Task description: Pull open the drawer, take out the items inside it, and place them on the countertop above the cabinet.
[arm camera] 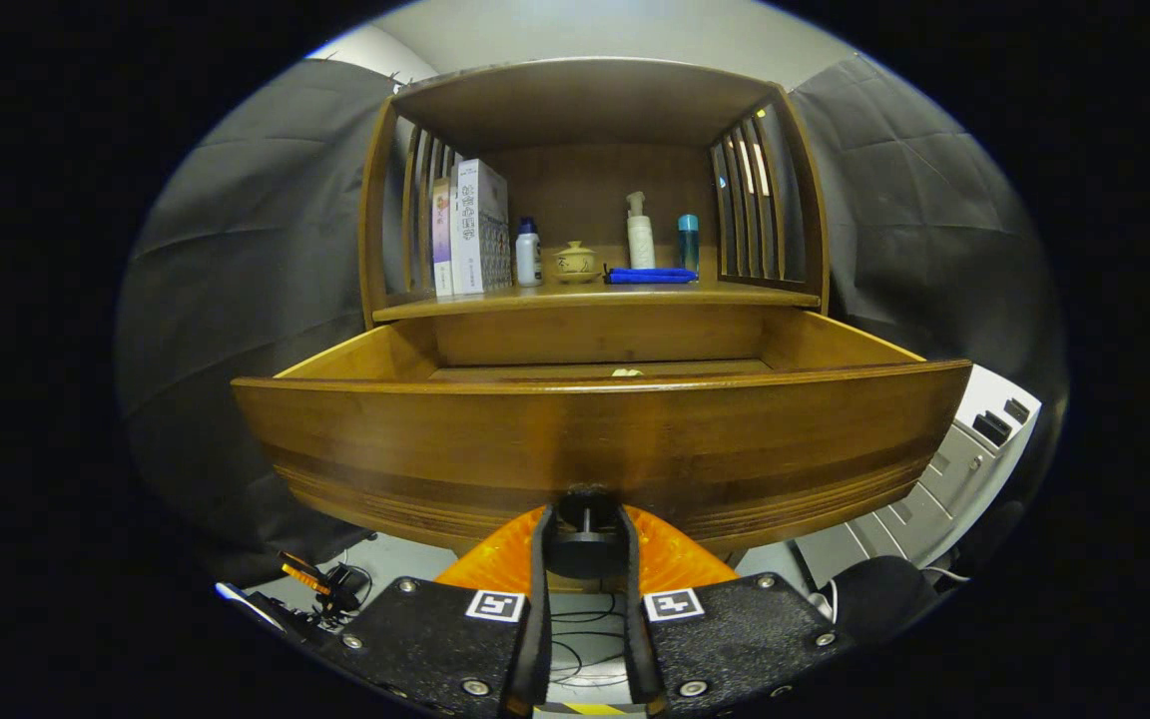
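My tongs (585, 534) pinch the dark knob (585, 526) on the front of the pulled-out wooden drawer (600, 439). Inside the drawer, a small pale item (627, 372) peeks over its front edge. Above the drawer, the countertop (595, 297) holds boxes, bottles and a blue cloth.

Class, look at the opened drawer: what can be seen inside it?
Inside the drawer, only a small pale item peeks above the front panel, which hides the floor. The gripper grips the knob.
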The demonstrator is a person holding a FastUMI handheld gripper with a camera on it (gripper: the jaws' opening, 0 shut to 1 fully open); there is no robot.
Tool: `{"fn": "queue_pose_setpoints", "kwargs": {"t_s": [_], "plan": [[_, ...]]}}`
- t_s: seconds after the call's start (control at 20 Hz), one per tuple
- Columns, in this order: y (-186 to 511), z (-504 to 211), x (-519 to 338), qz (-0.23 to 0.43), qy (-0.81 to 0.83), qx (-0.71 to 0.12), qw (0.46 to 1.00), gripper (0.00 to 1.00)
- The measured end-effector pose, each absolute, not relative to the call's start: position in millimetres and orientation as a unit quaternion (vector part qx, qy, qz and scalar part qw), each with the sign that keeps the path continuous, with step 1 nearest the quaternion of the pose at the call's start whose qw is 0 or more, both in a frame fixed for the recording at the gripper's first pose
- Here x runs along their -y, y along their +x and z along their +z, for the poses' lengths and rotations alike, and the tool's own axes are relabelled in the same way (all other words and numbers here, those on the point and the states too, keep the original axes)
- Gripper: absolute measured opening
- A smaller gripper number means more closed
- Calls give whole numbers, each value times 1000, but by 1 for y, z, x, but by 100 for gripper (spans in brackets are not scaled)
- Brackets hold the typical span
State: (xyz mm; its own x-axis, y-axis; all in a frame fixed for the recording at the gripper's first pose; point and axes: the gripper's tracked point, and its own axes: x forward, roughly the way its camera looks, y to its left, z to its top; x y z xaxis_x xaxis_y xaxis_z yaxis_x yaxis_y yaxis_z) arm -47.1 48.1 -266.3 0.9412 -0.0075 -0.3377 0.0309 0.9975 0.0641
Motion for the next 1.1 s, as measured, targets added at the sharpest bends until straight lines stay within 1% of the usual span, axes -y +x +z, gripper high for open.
{"fn": "queue_pose_setpoints", "kwargs": {"t_s": [0.1, 0.2, 0.3, 0.4, 0.5, 0.65, 0.75, 0.95, 1.1], "plan": [[-48, -266, -49, -9, 36, -171, 984, 30], [-48, -267, -50, -3, 43, -171, 984, 38], [-57, -260, -60, 25, 59, -161, 985, 48], [-60, -234, -72, 53, 77, -121, 988, 72], [-65, -211, -67, 54, 70, -96, 991, 95], [-61, -170, -61, 57, 60, -67, 994, 95], [-51, -144, -50, 48, 61, -56, 995, 95], [-24, -109, -17, 8, 52, -53, 997, 95], [2, -96, 4, -32, 53, -76, 995, 95]]}}
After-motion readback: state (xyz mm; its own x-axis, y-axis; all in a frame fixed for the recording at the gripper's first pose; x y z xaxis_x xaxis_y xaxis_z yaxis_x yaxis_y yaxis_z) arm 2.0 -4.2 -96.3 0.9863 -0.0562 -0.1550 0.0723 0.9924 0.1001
